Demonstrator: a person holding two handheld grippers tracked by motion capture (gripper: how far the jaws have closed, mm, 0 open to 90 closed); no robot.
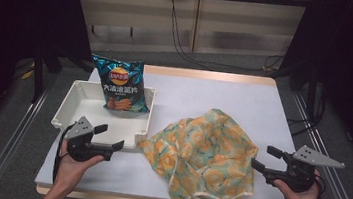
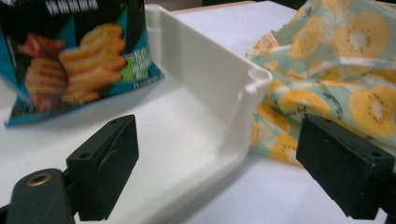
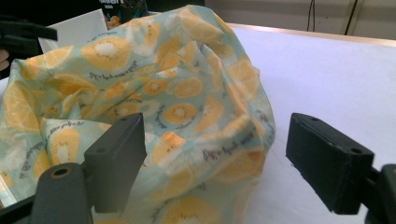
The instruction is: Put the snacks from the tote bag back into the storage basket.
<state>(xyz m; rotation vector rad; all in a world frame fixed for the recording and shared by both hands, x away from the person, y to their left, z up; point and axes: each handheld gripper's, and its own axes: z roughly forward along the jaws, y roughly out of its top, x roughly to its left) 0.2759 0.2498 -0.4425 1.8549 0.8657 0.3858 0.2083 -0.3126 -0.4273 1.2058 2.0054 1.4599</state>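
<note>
Cloth bag (image 1: 208, 156), pale green with orange fruit slices, lay crumpled on the near right of the white table (image 1: 225, 97), touching a white plastic bin (image 1: 76, 99) where a teal crisp packet (image 1: 122, 84) leaned. The left gripper (image 1: 108, 137) and right gripper (image 1: 261, 158) flanked it, jaws wide and empty. Likely between steps; next, each probably needed a bag edge. Grey floor and dark drapes surrounded.

chip bag (image 1: 122, 84) leans in white tray (image 1: 76, 99); both tools open beside fruit-print bag (image 1: 208, 156)
</note>
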